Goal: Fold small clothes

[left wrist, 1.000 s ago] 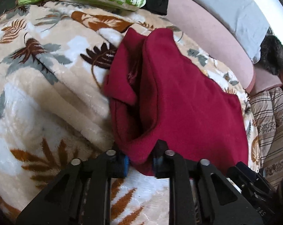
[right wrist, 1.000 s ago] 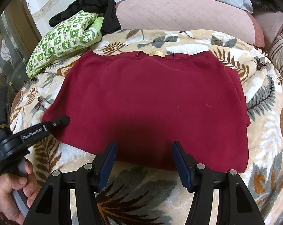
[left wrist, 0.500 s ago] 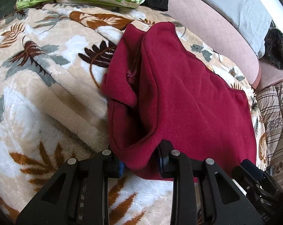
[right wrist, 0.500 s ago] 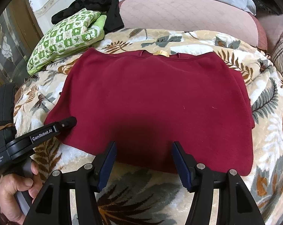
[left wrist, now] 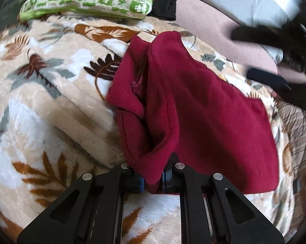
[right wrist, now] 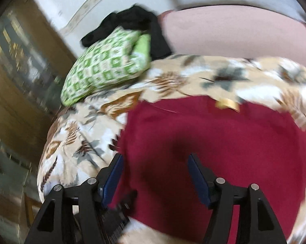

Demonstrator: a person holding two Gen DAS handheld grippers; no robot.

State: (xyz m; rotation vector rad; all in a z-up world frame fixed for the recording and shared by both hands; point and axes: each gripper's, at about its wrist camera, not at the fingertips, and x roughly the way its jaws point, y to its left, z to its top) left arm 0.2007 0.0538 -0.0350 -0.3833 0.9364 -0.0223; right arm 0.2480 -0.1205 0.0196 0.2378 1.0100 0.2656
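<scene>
Dark red fleece top (left wrist: 213,122) spread on a floral blanket (left wrist: 41,105) over a bed, filling the centre and the 3 o'clock side of the left wrist view. Near corner bunched and pinched between the blue pads (left wrist: 141,184) of the left gripper (left wrist: 151,181), closed tight on the fabric at 6 o'clock. A folded-under flap and sleeve opening (left wrist: 138,81) lying toward 10 o'clock of that clamped corner, seam stitching showing. Far edge of the top running toward 12 o'clock, almost reaching a pink quilted cushion (left wrist: 213,32).

In the right wrist view, heavily blurred, the same top (right wrist: 224,152) seen across the lower half, a small gold neck label (right wrist: 227,103) at its far edge near 1 o'clock. Right gripper (right wrist: 156,174) spread wide, blue-lined fingers (right wrist: 112,177) apart and hanging over the near hem; contact with the cloth not discernible through the blur. Black parts of the other tool visible at 7 o'clock, just beside the left finger.

Farther out: a green-and-white patterned pillow (right wrist: 104,71) at 11 o'clock on the blanket's edge, a black garment (right wrist: 130,26) draped behind it, touching the pink cushion (right wrist: 234,30). Grey pillow (left wrist: 244,2) beyond the cushion at 1 o'clock in the left view. Striped fabric (left wrist: 295,126) at 3 o'clock past the blanket.
</scene>
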